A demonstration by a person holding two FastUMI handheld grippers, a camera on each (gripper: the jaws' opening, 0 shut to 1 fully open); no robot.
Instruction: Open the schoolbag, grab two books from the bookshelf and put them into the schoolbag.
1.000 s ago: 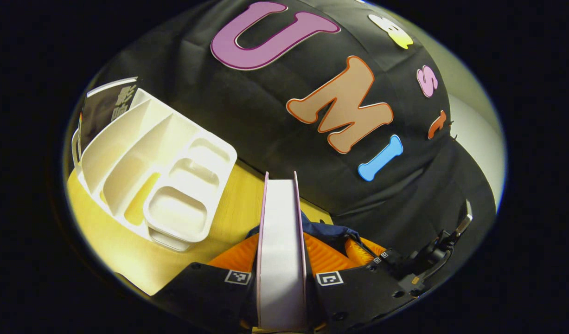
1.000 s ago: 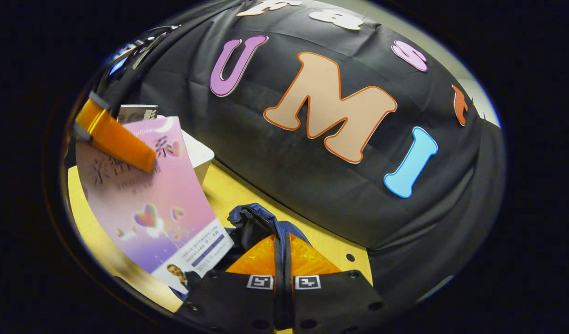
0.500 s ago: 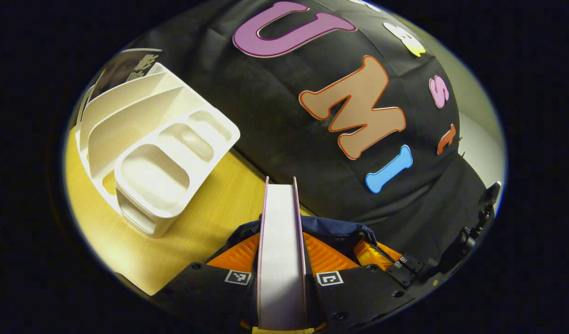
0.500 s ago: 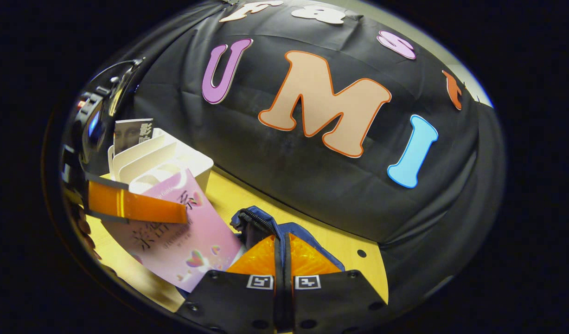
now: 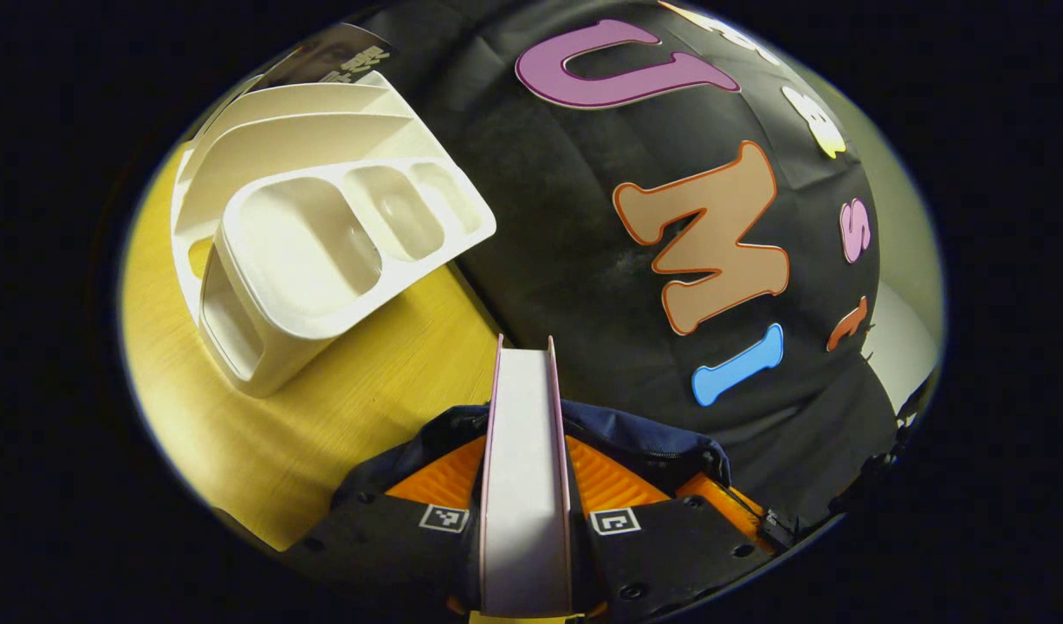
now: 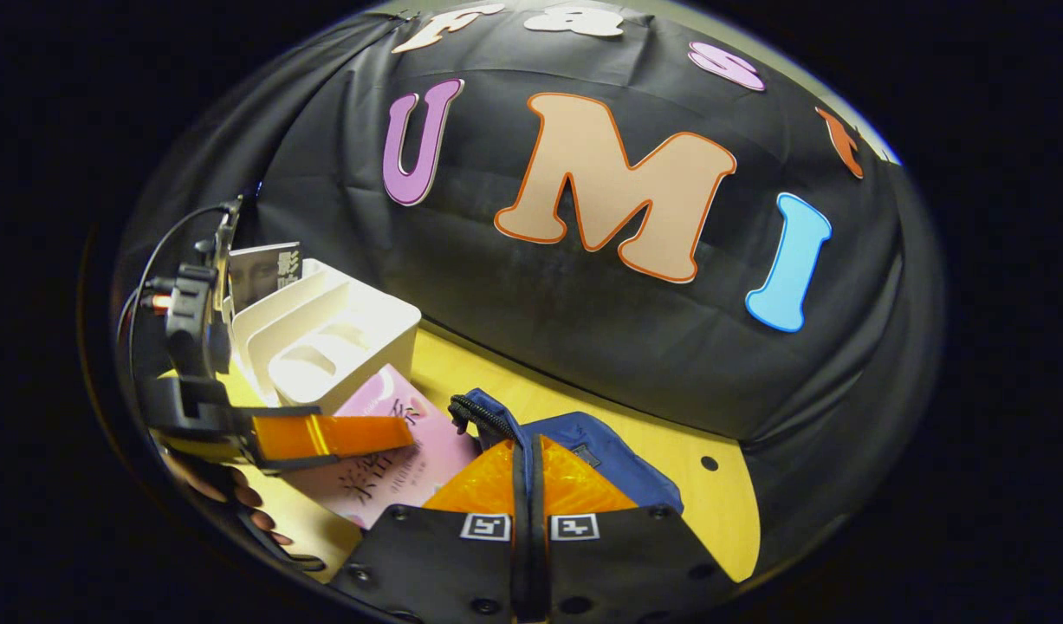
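on the table: a wooden table (image 5: 262,433) carries the white bookshelf (image 5: 323,225) at the back left and the navy schoolbag (image 6: 600,451) just in front of both tools.
left tool: the left tool (image 5: 526,485) is clamped on a pink book (image 5: 526,468), both fingers pressing its covers; the page edge faces the camera and the book stands on edge. the right gripper view shows the same left tool (image 6: 332,436) from the side, with the pink book (image 6: 401,451) tilted low toward the bag's mouth.
right tool: the right tool (image 6: 528,481) has its fingers drawn together with a thin dark strip between them; it sits right at the bag's zippered rim, so it is probably pinching the fabric to hold the mouth open, but i cannot tell for sure.
schoolbag: unzipped, its dark blue rim (image 5: 635,433) curving around the book's lower end in the left gripper view.
bookshelf: one dark-covered book (image 6: 267,269) stands in the rear slot; the nearer slots look bare.
done so far: bag opened, one book lifted off the shelf and brought to the opening.
left to do: by my reading, drop this book inside, fetch the dark one and pack it too. whether any book is already in the bag is hidden.
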